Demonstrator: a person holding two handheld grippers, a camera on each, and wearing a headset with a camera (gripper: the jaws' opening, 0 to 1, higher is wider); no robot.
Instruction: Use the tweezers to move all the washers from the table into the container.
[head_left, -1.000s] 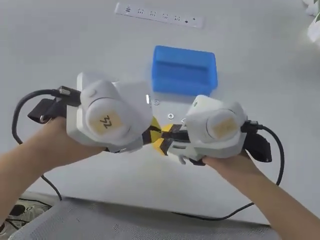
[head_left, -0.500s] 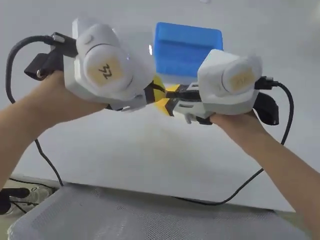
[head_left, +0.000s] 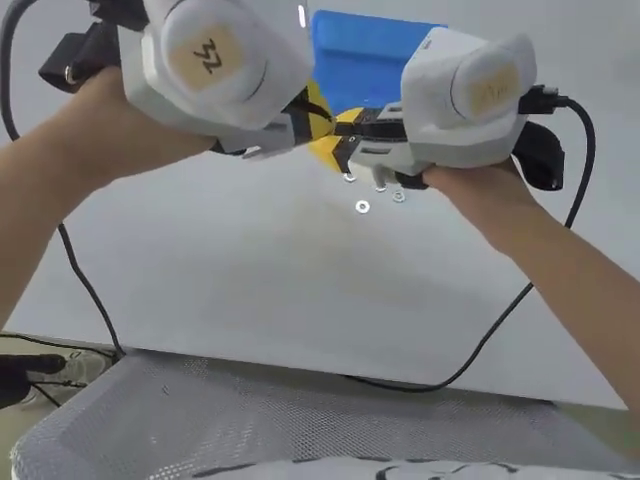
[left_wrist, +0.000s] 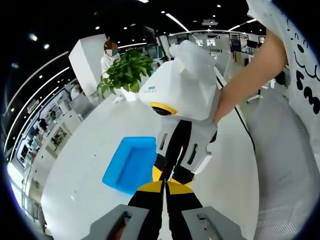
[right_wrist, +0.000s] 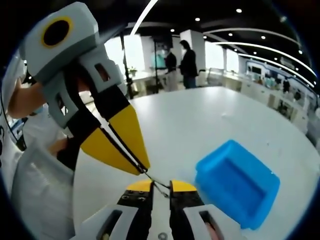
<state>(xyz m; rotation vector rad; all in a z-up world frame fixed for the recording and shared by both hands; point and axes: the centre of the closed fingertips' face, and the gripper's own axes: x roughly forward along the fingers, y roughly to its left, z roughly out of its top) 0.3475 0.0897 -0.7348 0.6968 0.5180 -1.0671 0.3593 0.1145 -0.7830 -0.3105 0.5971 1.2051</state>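
Left gripper (left_wrist: 166, 186) was pinched on the tweezers (right_wrist: 125, 150), meeting the right gripper (right_wrist: 161, 186).
The right's hold could not be told. Washers (head_left: 362, 207) lay nearer than the blue container (head_left: 370, 50); a handover was judged in hand, a firm grip being needed next.

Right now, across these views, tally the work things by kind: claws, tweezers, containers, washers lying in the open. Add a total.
Claws: 2, the left claw and the right claw
Tweezers: 1
Blue container: 1
Washers in the open on the table: 2; others may hide under the claws
Total: 6
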